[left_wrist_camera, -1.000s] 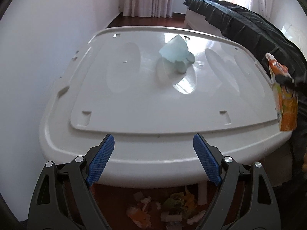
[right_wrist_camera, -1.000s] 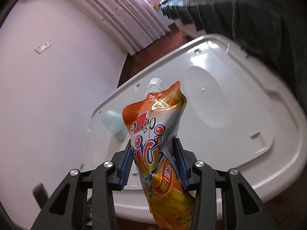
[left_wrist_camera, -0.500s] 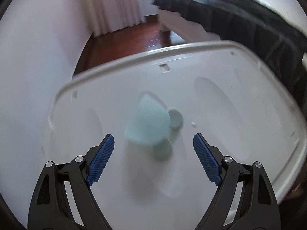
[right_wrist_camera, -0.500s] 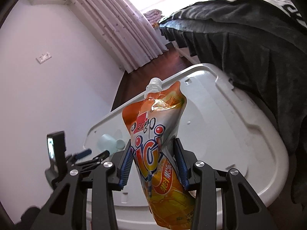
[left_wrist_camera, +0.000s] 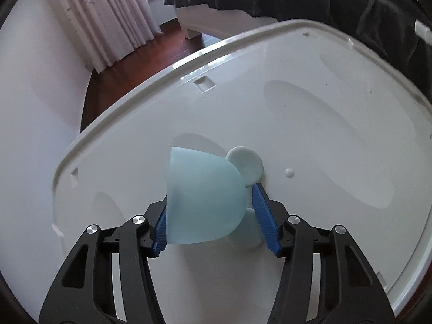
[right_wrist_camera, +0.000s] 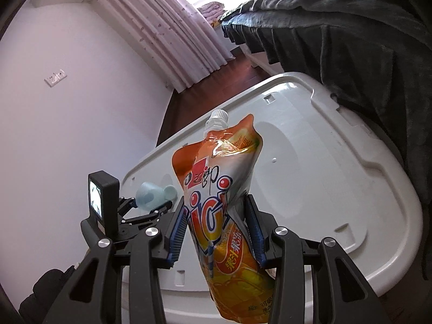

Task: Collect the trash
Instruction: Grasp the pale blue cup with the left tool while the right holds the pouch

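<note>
A second ago my left gripper hung back off the near edge of the white lid with its fingers spread wide; now it has come forward over the lid and narrowed around the pale blue cup. The left pad lies against the cup's wall, but the right pad shows a sliver of gap, so I judge the pinch is closing, not yet made. The cup lies on its side between the fingers, mouth hidden from me. Just ahead and right of the fingertips sits a small round pale cap, touching the cup.

My right gripper has not changed its hold: pressed onto the orange juice pouch, which stands up between the fingers, spout on top.

My count: one cup, one cap, one pouch, one drop of liquid off to the right of the left gripper. So one piece is secured, one nearly, and the cap is left.
</note>
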Tool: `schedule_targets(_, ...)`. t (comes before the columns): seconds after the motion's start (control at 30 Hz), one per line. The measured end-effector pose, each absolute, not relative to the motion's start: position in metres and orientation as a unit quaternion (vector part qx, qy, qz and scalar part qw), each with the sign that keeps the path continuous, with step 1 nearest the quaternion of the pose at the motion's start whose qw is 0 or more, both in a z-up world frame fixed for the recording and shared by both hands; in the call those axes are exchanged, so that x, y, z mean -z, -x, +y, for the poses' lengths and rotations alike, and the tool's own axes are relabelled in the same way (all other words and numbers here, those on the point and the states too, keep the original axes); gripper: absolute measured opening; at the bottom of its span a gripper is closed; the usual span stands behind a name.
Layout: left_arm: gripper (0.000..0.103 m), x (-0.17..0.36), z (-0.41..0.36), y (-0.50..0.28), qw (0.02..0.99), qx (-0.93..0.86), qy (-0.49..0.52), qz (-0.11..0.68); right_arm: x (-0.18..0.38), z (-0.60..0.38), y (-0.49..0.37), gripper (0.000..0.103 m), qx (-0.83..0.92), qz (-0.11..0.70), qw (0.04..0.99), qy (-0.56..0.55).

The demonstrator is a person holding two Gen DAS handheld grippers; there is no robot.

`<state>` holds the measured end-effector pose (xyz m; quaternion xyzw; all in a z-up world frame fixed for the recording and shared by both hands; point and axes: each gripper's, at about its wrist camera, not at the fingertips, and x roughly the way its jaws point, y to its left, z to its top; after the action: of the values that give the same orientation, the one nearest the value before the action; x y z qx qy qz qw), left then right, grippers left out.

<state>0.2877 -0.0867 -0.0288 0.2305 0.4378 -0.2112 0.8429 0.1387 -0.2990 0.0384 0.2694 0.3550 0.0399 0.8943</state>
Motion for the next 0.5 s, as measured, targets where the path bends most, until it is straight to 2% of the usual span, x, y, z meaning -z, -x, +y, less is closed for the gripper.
schedule_targets(0.03, 0.052, 0.029, -0.085, -0.285, 0.848, 0.206, -0.225, 0.434, -0.038, -0.298, -0.139, 0.041, -0.039, 0.354, 0.895, -0.269)
schedule_targets(0.07, 0.043, 0.026, -0.082, -0.283, 0.854, 0.198, -0.218, 0.429, -0.038, -0.298, -0.14, 0.041, -0.038, 0.354, 0.895, -0.269)
schedule_targets(0.13, 0.041, 0.022, -0.076, -0.281, 0.858, 0.191, -0.186, 0.439, -0.038, -0.299, -0.142, 0.041, -0.037, 0.352, 0.896, -0.269)
schedule_targets(0.2, 0.019, 0.017, -0.071, -0.282, 0.859, 0.191, -0.16, 0.448, -0.038, -0.299, -0.142, 0.041, -0.038, 0.352, 0.896, -0.268)
schedule_targets(0.5, 0.019, -0.017, -0.047, -0.242, 0.874, 0.183, -0.084, 0.442, -0.042, -0.299, -0.136, 0.041, -0.041, 0.339, 0.9, -0.272)
